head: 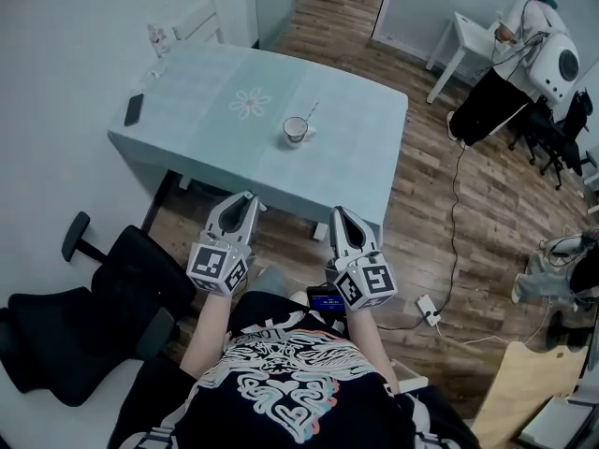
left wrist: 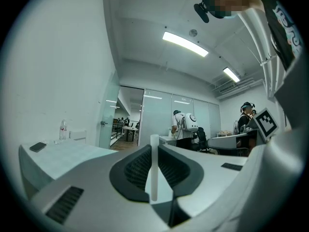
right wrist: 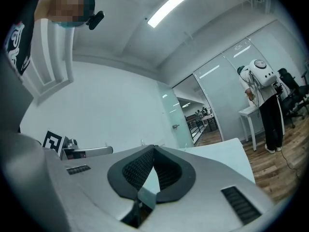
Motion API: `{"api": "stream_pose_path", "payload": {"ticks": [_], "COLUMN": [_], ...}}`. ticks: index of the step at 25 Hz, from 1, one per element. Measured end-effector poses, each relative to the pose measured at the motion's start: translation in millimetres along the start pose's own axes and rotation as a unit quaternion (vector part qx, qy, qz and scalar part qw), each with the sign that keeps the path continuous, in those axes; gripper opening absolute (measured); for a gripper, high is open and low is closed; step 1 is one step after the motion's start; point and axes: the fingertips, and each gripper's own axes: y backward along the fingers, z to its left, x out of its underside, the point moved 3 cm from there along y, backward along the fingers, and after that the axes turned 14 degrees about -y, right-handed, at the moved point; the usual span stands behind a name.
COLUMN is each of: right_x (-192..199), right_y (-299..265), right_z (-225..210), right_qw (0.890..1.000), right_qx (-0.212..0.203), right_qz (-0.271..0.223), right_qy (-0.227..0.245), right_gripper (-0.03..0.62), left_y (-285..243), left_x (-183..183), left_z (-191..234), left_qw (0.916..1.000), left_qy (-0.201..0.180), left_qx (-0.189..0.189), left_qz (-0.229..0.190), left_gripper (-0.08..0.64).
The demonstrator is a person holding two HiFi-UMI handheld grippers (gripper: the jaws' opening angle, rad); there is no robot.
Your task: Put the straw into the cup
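A white cup [head: 295,130] stands on the pale teal table [head: 206,110], right of the flower print, and a thin pale stick [head: 310,112] leans out of it. Both grippers hang in front of the table's near edge, well short of the cup. In the left gripper view, my left gripper [head: 249,197] [left wrist: 154,146] is shut on a white straw [left wrist: 154,170] that stands upright between its pads, its tip just above them. The jaws of my right gripper [head: 337,213] [right wrist: 154,147] meet at their tips with nothing between them.
A dark phone [head: 134,109] and a small bottle [head: 154,40] lie at the table's far left. A black office chair [head: 84,316] stands at my left. At the right, a person [head: 505,73] works by a white desk, and a power strip [head: 430,309] with cables lies on the wood floor.
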Motion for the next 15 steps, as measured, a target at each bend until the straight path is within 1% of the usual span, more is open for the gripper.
{"api": "stream_pose_path", "payload": {"ticks": [5,10,15], "right_x": [3.5,4.8,6.3], "right_y": [-8.0,-22.2,-39.3], "right_z": [1.2,-2.3,-9.2], "right_qw": [1.000,1.000,0.999], "right_qx": [-0.010,-0.018,-0.019], "right_qz": [0.012,0.022,0.030], "right_qy": [0.001,0.002,0.006], "right_gripper": [0.015,0.015,0.015], "left_y": [1.5,-4.8,-17.9], "left_x": [-3.6,-1.2,7.2], "left_z": [6.0,7.7,20.1], "left_qw": [0.9999,0.9998,0.9997], "left_qy": [-0.005,-0.009,0.000], "left_qx": [-0.016,-0.019,-0.024], "left_qz": [-0.001,0.005,0.008], "left_gripper": [0.054,0.055,0.054]}}
